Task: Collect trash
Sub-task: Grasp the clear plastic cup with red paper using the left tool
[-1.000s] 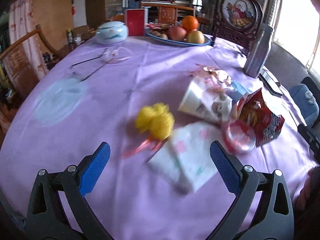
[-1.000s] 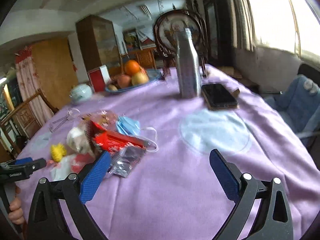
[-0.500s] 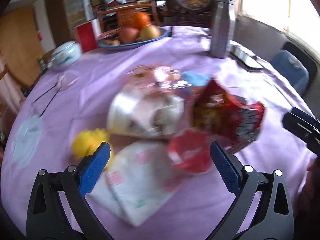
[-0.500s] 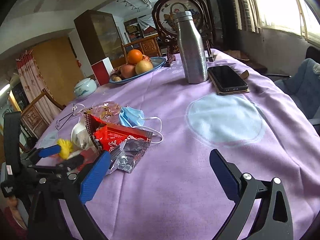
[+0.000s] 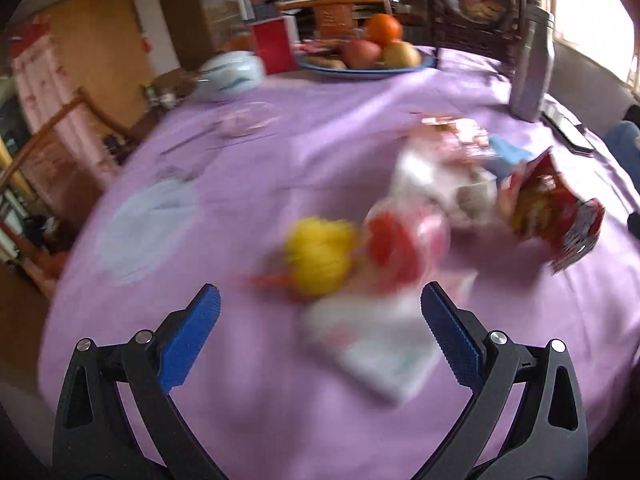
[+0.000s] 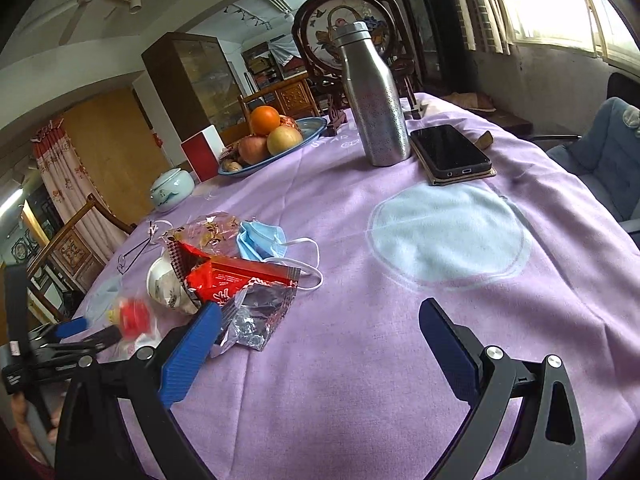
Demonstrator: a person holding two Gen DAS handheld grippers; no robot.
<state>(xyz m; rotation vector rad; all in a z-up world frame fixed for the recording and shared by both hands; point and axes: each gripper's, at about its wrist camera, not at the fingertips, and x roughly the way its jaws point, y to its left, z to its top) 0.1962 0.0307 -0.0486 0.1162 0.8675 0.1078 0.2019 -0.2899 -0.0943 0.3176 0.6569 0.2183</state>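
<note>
Clearly both tools are spread and hold nothing: left gripper [image 5: 320, 312], right gripper [image 6: 320, 332]. Trash pile [image 6: 224, 272] lies at ten o'clock from the right one. Risk: the light foil wrapper [image 6: 256, 316] may slide away when pinched.

Blurred trash pile [image 5: 400, 240] (left wrist view)

Daylight glares from the right-hand window [image 6: 560, 0]; left view motion-blurred.
</note>
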